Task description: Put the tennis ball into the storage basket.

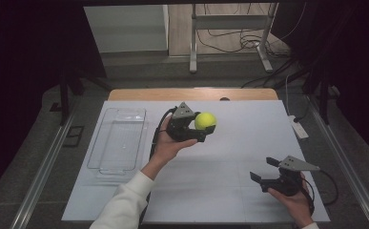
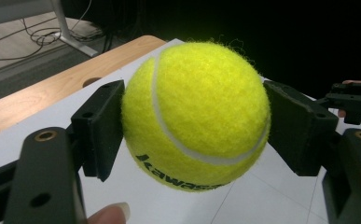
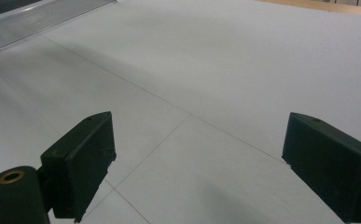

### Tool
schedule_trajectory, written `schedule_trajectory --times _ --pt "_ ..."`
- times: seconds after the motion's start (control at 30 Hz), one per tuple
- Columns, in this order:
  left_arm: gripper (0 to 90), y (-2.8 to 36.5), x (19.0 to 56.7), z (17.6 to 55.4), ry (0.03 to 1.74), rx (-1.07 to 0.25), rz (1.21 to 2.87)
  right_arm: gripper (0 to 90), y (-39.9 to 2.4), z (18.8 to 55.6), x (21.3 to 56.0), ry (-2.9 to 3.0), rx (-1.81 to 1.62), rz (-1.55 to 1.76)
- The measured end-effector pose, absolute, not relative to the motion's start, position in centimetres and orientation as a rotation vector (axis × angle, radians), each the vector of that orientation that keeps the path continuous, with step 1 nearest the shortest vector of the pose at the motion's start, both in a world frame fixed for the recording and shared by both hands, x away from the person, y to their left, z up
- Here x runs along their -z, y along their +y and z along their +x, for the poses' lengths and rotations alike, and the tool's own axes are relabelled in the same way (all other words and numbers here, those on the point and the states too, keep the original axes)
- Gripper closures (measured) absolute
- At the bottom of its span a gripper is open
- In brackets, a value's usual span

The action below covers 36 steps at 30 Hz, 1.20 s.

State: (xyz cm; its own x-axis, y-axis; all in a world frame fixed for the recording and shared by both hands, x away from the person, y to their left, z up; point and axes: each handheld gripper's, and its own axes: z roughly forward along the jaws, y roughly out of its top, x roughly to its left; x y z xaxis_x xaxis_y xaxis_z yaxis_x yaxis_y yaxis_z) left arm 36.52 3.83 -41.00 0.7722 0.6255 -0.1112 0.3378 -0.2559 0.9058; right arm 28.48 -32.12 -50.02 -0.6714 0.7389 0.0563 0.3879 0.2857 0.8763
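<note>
While the left gripper (image 1: 199, 128) pinched a yellow tennis ball (image 1: 205, 120) between its pads, holding it clear above the white table sheet (image 1: 230, 191), the ball sat just past the table's middle toward twelve o'clock. A clear plastic tray (image 1: 120, 140) lay at nine o'clock from it. Down at five o'clock, the right gripper (image 1: 263, 169) hung with its jaws spread and nothing between them.

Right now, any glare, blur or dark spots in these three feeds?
High view: dim, corners black, clear tray faint on the white table. Left gripper view: tennis ball sharp and bright in the left gripper, background black. Right gripper view: right gripper pads slightly soft, no glare.
</note>
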Motion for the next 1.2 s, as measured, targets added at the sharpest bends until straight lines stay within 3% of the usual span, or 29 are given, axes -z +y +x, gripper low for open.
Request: schedule_trajectory --times 1.2 --pt "26.7 6.7 40.5 37.0 0.794 -0.396 1.842 9.6 -32.0 28.5 50.0 2.207 -1.339 1.014"
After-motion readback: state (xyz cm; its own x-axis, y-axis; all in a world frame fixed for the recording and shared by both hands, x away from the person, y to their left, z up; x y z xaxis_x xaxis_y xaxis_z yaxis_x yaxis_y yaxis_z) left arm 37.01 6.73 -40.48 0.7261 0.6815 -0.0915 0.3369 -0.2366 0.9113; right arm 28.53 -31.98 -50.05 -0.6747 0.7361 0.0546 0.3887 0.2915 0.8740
